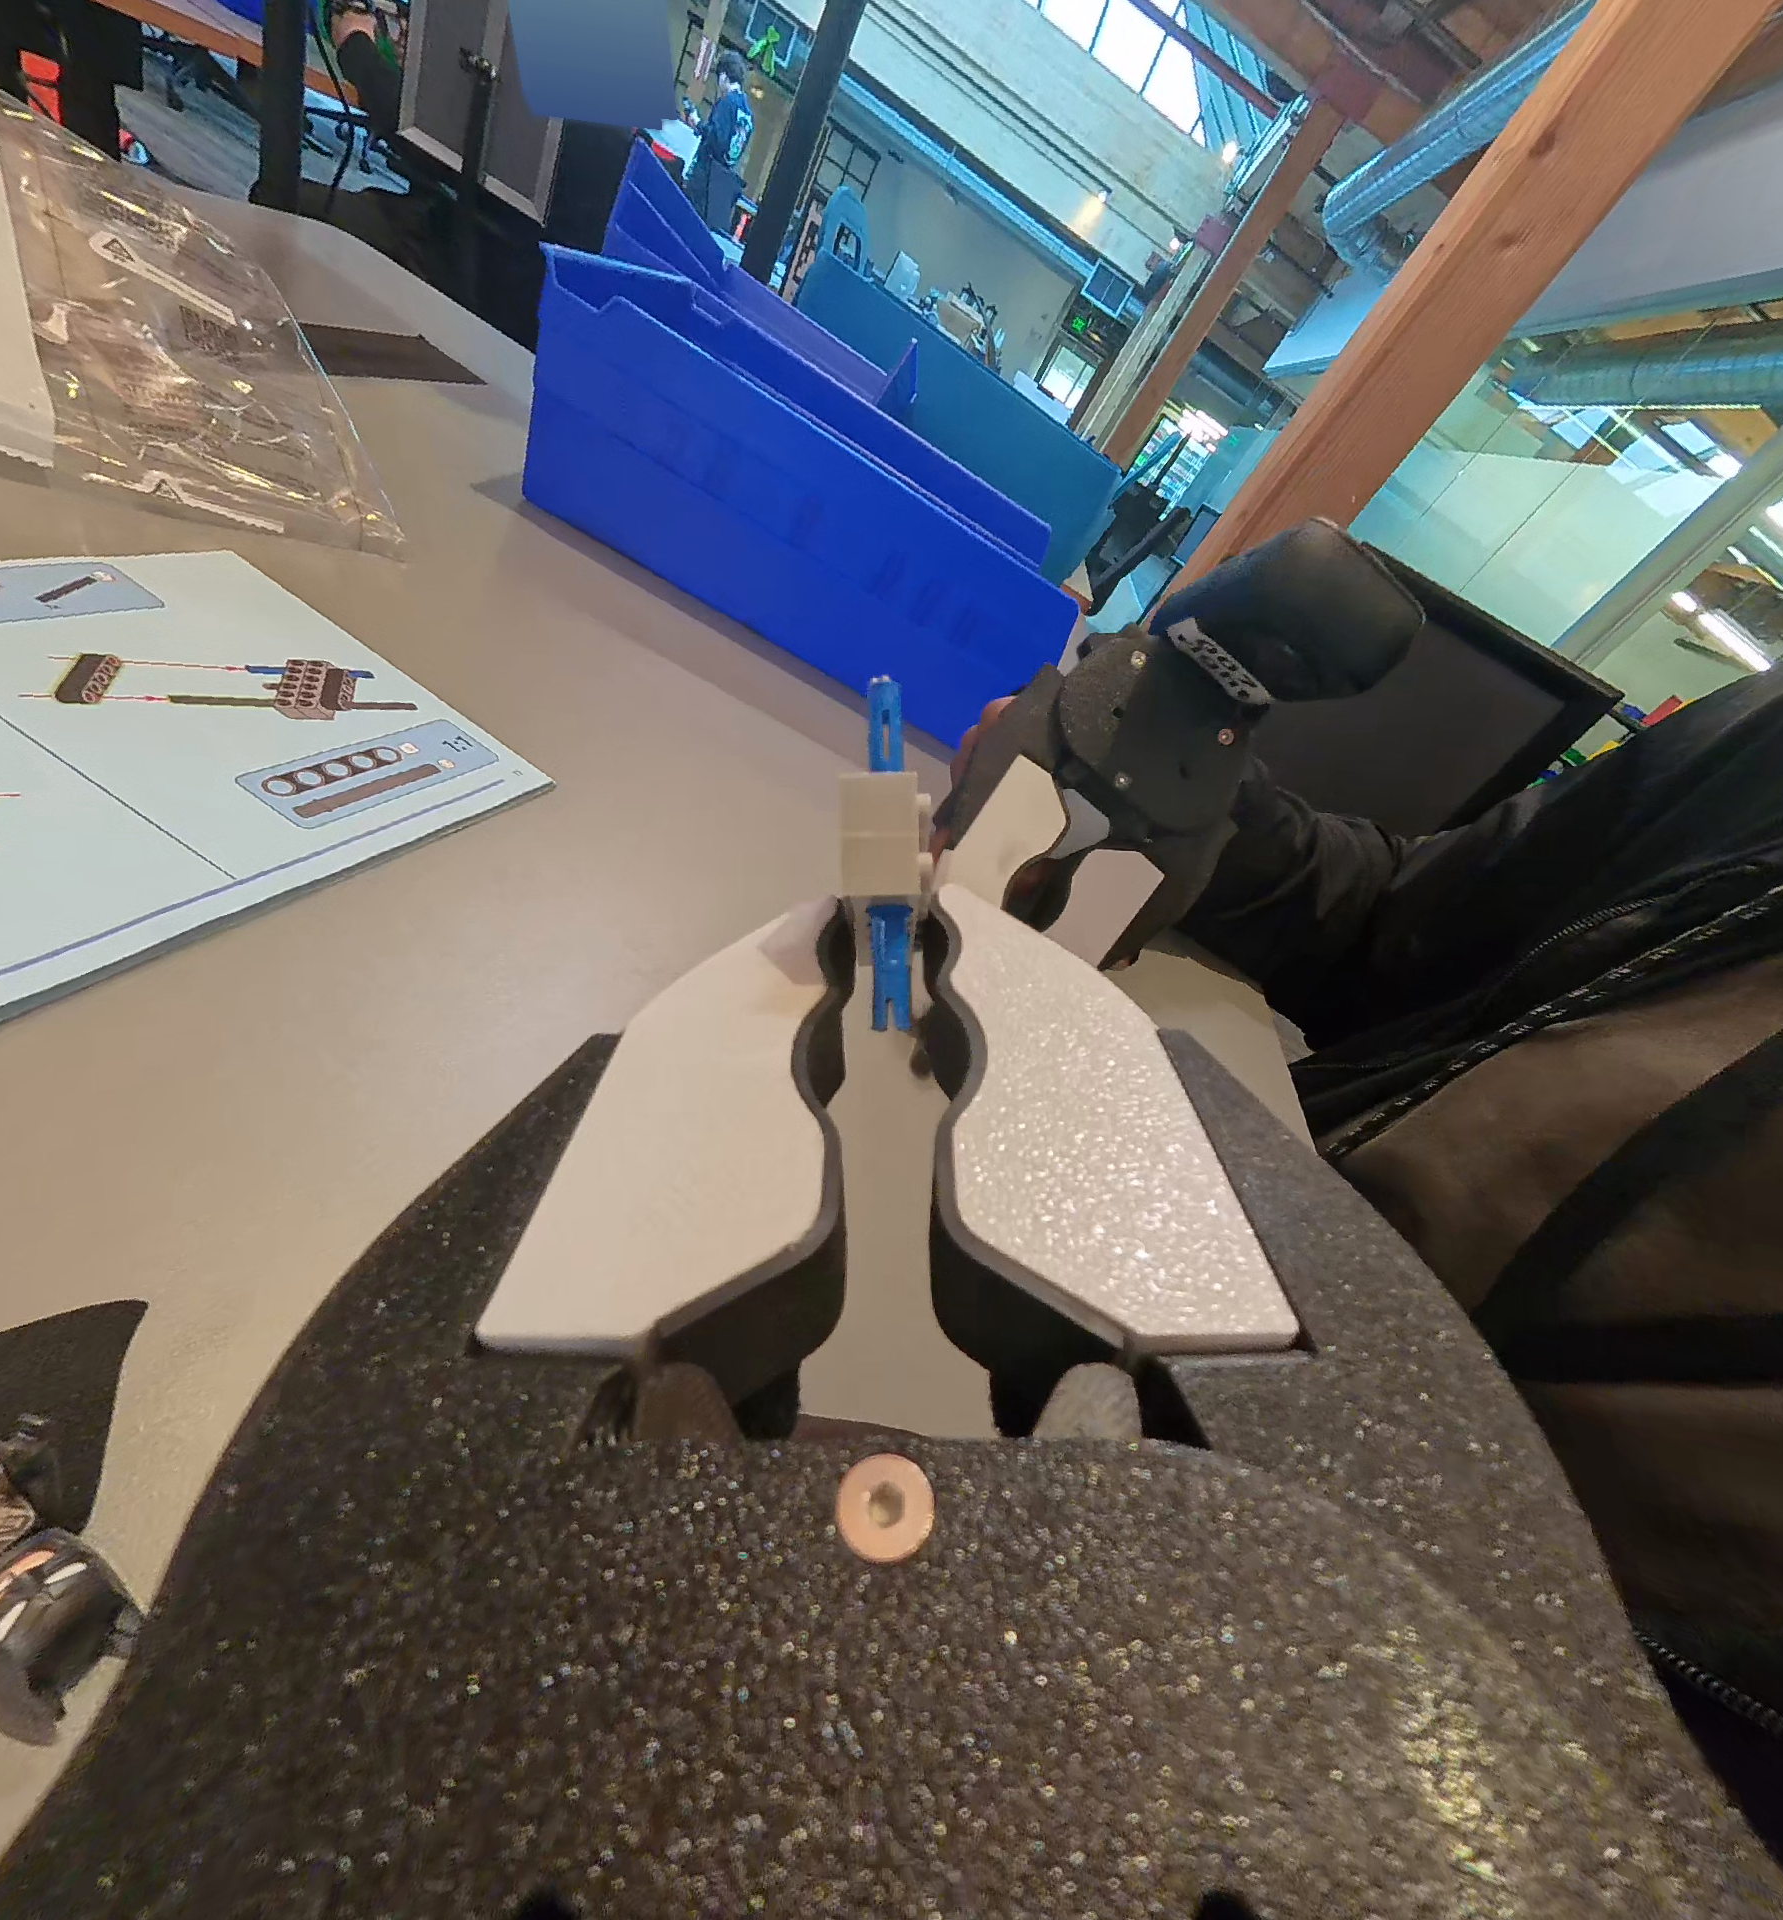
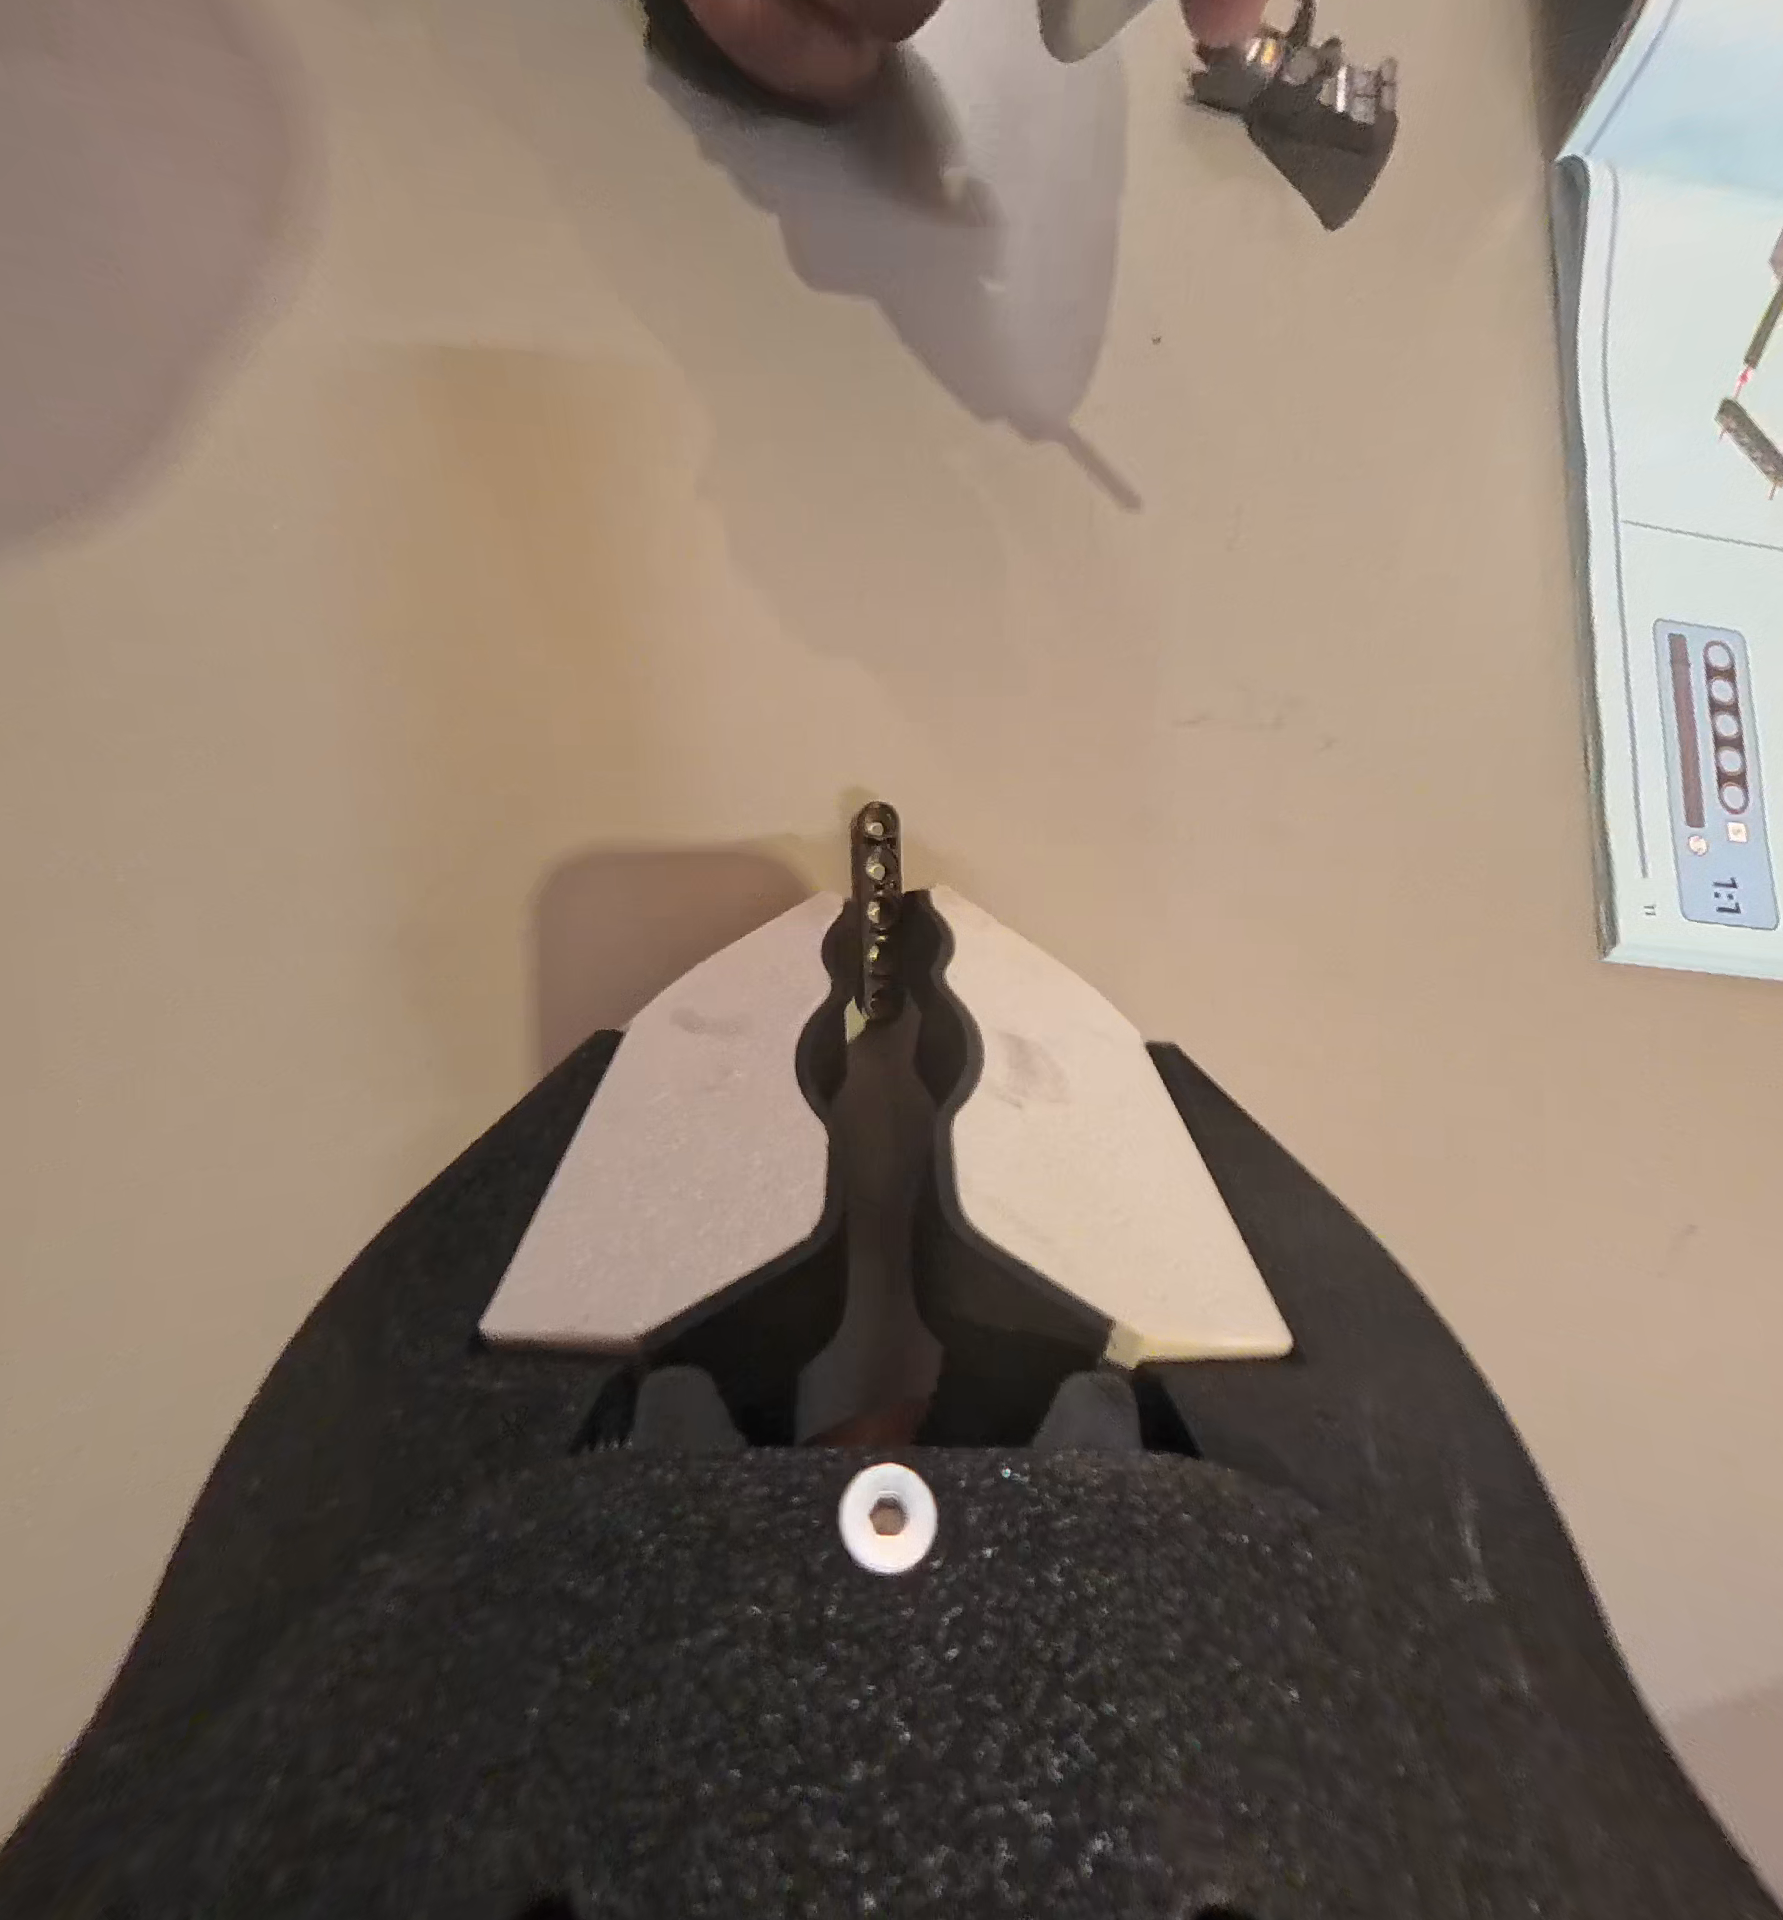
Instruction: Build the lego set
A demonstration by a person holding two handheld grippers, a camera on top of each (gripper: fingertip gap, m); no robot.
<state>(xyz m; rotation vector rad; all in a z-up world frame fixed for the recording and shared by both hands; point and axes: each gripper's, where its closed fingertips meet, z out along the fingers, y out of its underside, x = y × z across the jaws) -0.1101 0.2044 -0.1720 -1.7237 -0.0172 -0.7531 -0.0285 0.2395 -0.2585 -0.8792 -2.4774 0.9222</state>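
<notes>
While we are looking along the left tongs [image 1: 885, 966], we are seeing them closing on a blue pin [image 1: 888, 971] that is passing through a small white block [image 1: 879, 834]; the block is sitting just beyond the fingertips, and the pin's far end is sticking out past it. Both white fingers [image 1: 721, 1091] are pressing in on the pin's near end. Just to the right of the block, the right tongs [image 1: 954, 831] are reaching in from a gloved hand [image 1: 1282, 644], their tips almost touching the block's studded side. In their own view, the right tongs [image 2: 879, 925] are gripping a thin dark beam [image 2: 876, 894] with a row of round holes, held edgewise between the fingertips and poking out ahead of them over the beige desk [image 2: 347, 623]. An open instruction booklet [image 1: 191, 748] is lying on the desk to the left (its pages are showing drawings of parts), with a clear plastic bag [image 1: 191, 343] beyond it and blue bins [image 1: 762, 468] standing farther back. A small dark built assembly [image 2: 1302, 94] is resting near the booklet.
</notes>
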